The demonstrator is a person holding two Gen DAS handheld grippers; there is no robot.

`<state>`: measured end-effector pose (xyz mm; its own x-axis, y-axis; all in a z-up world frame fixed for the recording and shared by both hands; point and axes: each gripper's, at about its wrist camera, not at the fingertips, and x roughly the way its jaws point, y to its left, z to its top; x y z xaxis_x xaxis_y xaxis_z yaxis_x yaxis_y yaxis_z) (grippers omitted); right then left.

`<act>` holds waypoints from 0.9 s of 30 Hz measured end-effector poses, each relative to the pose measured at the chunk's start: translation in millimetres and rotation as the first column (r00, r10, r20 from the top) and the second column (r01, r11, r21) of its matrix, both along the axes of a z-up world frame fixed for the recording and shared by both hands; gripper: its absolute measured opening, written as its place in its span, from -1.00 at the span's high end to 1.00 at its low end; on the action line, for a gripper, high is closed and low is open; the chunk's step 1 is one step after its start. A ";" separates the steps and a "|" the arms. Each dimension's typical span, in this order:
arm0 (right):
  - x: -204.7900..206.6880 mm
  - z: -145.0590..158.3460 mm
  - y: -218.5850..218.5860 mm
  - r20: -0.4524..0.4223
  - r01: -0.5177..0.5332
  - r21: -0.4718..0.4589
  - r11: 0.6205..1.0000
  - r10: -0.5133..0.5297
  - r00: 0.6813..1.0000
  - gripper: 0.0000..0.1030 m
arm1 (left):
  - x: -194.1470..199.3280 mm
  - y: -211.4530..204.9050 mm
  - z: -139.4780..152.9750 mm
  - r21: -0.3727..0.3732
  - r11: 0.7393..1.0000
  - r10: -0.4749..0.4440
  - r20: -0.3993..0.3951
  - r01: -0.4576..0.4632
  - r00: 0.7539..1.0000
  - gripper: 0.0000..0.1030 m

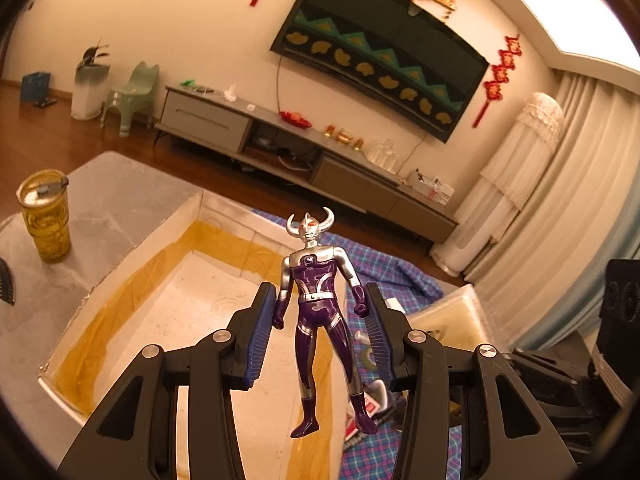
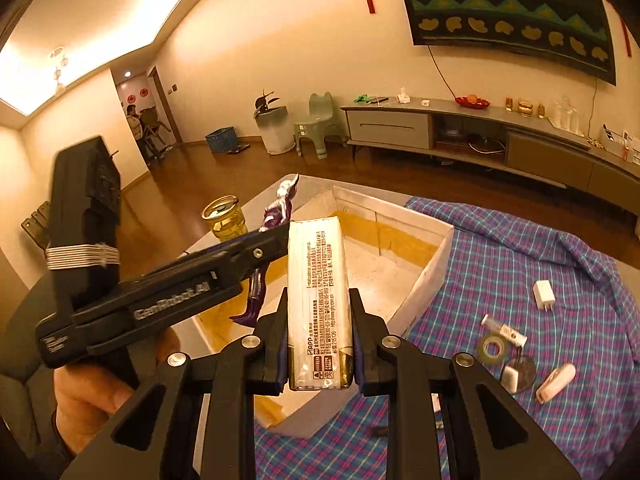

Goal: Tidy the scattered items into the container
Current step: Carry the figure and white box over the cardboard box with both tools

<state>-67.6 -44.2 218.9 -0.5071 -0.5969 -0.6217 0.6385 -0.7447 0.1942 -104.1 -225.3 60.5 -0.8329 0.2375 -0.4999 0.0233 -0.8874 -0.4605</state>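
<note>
My left gripper (image 1: 320, 300) stands wide open around a purple and silver horned toy figure (image 1: 318, 300), which hangs between the blue pads (image 1: 262, 328) over the white box (image 1: 132, 248) with yellow tape inside; I cannot tell what holds it. In the right wrist view the left gripper (image 2: 276, 220) hovers over the box (image 2: 432, 256) with the figure (image 2: 276, 210) at its tips. My right gripper (image 2: 320, 312) is shut on a white tissue pack (image 2: 318, 280), held above the box's near side.
A yellow tumbler (image 1: 44, 216) stands on the grey table left of the box. On the plaid cloth (image 2: 520, 264) lie a white charger (image 2: 544, 294), a tape roll (image 2: 493, 349), a small tube (image 2: 504, 330) and a white stapler-like item (image 2: 556, 382).
</note>
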 end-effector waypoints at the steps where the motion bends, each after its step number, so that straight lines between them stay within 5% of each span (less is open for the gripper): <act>1: -4.4 -0.7 -1.8 0.004 -0.001 0.005 1.000 0.001 1.000 0.51 | -5.4 -2.2 -3.8 0.004 1.000 0.004 0.010 -0.004 1.000 0.10; 12: -61.8 -18.0 -35.0 0.041 -0.014 0.117 0.993 0.010 0.999 0.51 | -50.6 -18.3 -18.8 0.043 0.999 0.028 0.074 -0.031 0.997 0.10; 27: -140.8 -63.9 -67.5 0.213 -0.046 0.234 0.971 -0.005 0.977 0.51 | -100.3 -43.7 -56.0 0.062 0.991 0.104 0.233 -0.122 0.967 0.10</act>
